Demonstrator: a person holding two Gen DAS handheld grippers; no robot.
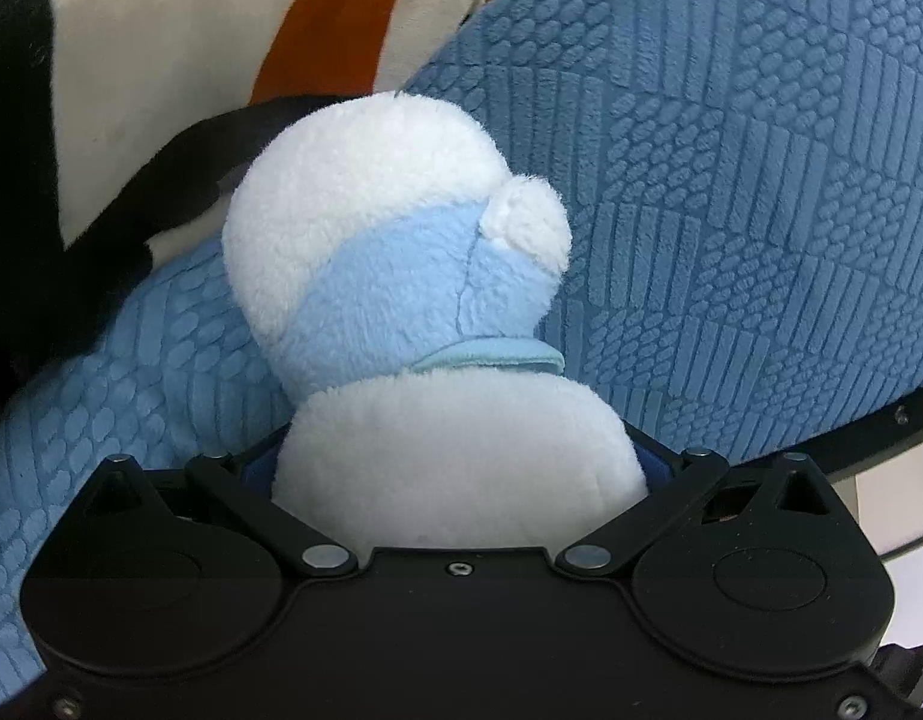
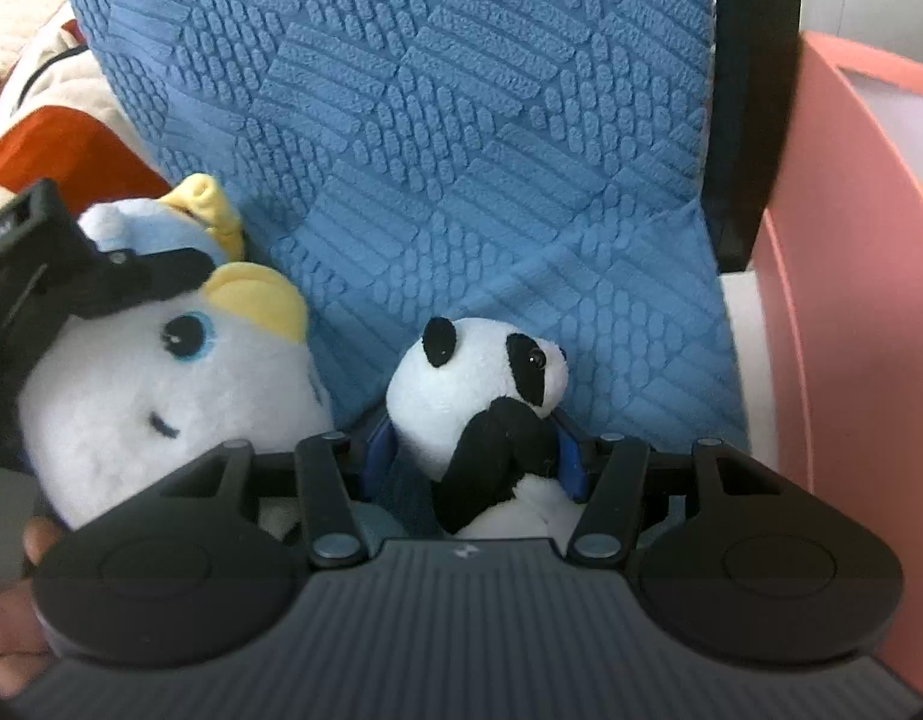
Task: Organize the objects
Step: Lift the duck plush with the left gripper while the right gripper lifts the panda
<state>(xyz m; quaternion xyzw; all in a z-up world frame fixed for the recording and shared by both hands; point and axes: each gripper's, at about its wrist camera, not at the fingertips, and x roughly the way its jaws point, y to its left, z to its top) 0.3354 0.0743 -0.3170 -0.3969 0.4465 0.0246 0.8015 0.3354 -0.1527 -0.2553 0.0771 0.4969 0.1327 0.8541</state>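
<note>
Two soft toys, one in each of my grippers, against a blue cushion.

Left wrist view: my left gripper (image 1: pixel 461 468) is closed on the white base of a blue-and-white plush toy (image 1: pixel 395 252), whose back with its small white tail faces me; the blue textured cushion (image 1: pixel 731 180) sits behind it, a cream, orange and black fabric (image 1: pixel 179 60) beyond. Right wrist view: my right gripper (image 2: pixel 473 462) is clamped on a small panda toy (image 2: pixel 491 390), its blue pads pressing both sides. The blue-and-white toy (image 2: pixel 161 384) sits just left of the panda, held by the other gripper. A pink bin (image 2: pixel 851 300) stands at right.
</note>
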